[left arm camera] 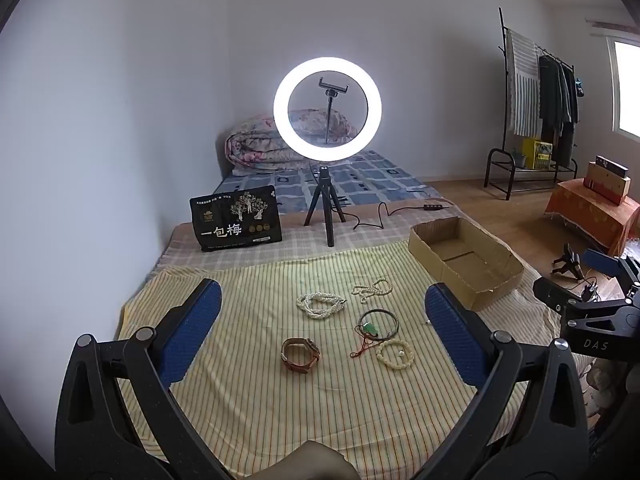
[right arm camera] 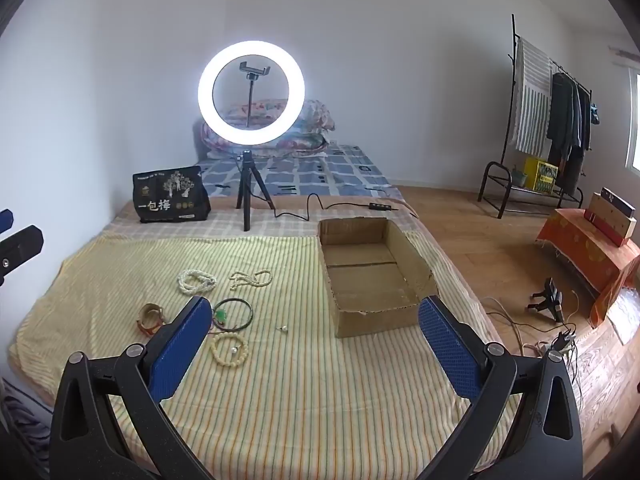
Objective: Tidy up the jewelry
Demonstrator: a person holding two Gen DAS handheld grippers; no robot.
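Jewelry lies on a yellow striped cloth [left arm camera: 248,360]: a brown leather watch [left arm camera: 300,356], a white pearl necklace [left arm camera: 320,305], a cream bead strand [left arm camera: 371,289], a black cord with a green pendant [left arm camera: 378,325], a cream bead bracelet [left arm camera: 394,354] and a small earring [right arm camera: 283,328]. An open, empty cardboard box [right arm camera: 376,276] stands at the cloth's right. My left gripper [left arm camera: 322,316] is open and empty above the jewelry. My right gripper [right arm camera: 314,320] is open and empty, hovering nearer the box; it also shows in the left wrist view [left arm camera: 588,292].
A lit ring light on a tripod [left arm camera: 327,112] and a black snack bag [left arm camera: 236,224] stand behind the cloth, with a cable and switch [left arm camera: 434,206]. Folded quilts, a clothes rack [right arm camera: 552,120] and an orange-covered stand [right arm camera: 588,248] are beyond.
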